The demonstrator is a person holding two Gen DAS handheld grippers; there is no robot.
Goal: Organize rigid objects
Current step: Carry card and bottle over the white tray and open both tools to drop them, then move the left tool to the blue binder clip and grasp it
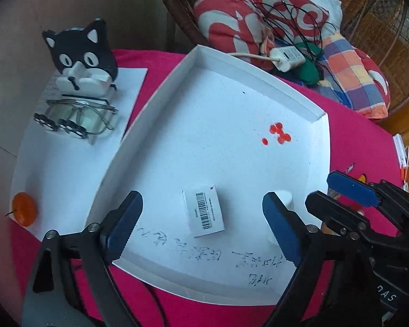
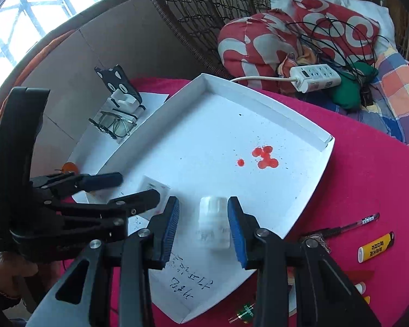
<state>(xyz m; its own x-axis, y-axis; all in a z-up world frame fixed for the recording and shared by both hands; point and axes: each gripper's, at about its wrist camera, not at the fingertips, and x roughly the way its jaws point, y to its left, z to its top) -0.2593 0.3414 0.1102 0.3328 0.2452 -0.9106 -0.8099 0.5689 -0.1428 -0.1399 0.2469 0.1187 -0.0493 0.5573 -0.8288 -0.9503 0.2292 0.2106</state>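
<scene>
Right gripper (image 2: 203,224): fingers spread wide either side of a small white bottle (image 2: 214,222), not touching it. Bottle stands in the white tray (image 2: 300,190), near its front edge. Left gripper (image 1: 201,226): fingers wide, hovering over a barcoded white box (image 1: 203,210) lying flat in the same tray. Red blots (image 2: 264,158) mark the tray floor. Pen (image 2: 349,224) and yellow lighter (image 2: 376,246) lie on the pink surface (image 2: 368,177) beside the tray.
</scene>
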